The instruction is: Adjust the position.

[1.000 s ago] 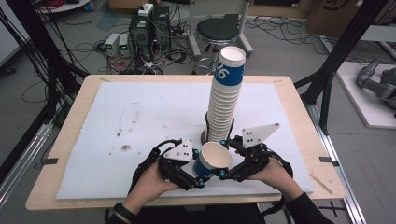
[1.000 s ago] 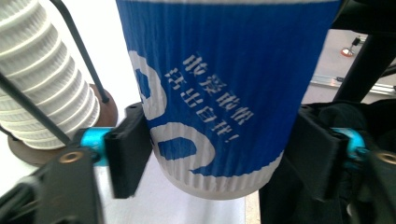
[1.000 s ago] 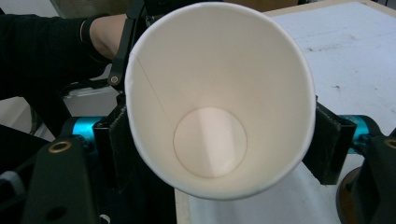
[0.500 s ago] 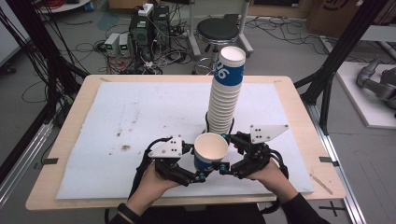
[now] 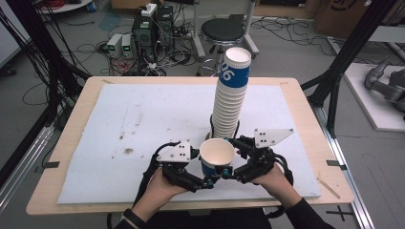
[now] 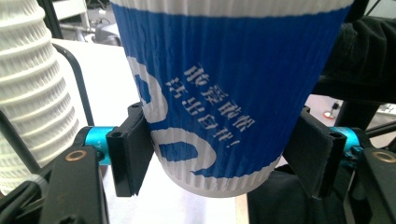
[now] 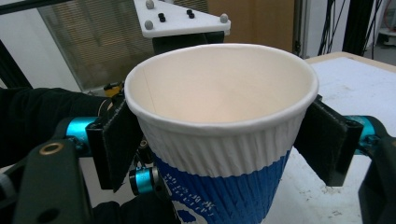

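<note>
A blue and white ribbed paper cup (image 5: 217, 153) is held upright, mouth up, just above the white mat near the table's front edge. My left gripper (image 5: 203, 170) is shut on its lower blue part; in the left gripper view both pads (image 6: 133, 154) press the cup (image 6: 219, 93). My right gripper (image 5: 230, 160) comes from the other side. Its jaws have just been closing with the cup (image 7: 219, 116) between them, and its pads (image 7: 119, 144) lie against the white band under the rim.
A tall stack of the same cups (image 5: 230, 100) stands on the mat (image 5: 143, 119) right behind the held cup, and shows at the left of the left gripper view (image 6: 32, 93). Black frame posts, cables and a stool (image 5: 221, 31) lie beyond the table.
The cup, tilted a second ago, now stands more upright with its mouth facing up. Both hands have stayed where they were.
</note>
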Demonstrator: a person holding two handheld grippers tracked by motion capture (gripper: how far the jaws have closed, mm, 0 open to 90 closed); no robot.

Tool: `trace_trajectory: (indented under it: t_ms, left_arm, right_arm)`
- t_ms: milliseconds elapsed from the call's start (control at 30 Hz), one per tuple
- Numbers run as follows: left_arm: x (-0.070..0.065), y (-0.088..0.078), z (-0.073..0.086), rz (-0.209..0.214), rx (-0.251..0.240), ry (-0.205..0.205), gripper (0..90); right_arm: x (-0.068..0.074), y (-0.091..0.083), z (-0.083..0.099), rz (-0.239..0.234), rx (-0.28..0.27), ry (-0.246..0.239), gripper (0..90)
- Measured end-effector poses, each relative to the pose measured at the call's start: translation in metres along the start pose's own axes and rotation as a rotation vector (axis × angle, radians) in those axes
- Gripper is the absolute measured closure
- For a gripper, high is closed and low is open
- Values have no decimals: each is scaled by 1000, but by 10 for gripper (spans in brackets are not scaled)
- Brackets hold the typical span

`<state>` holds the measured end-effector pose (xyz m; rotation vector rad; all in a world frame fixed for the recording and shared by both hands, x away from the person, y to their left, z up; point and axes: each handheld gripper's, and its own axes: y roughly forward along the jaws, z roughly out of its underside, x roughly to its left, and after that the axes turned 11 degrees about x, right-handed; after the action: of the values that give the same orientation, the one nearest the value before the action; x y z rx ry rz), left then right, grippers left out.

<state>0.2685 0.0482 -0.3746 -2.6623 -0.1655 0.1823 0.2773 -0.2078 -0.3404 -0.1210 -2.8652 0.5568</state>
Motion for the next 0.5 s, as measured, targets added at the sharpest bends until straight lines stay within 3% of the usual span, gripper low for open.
trace_trajectory:
  t_ms: [233,500]
  left_arm:
    - [-2,-1,-5,10,-30,-34,202]
    - [1,-6,-5,29,-94,-89,204]
  right_arm:
    - [1,2,0,8,1,-10,225]
    - [2,6,1,16,-1,-15,228]
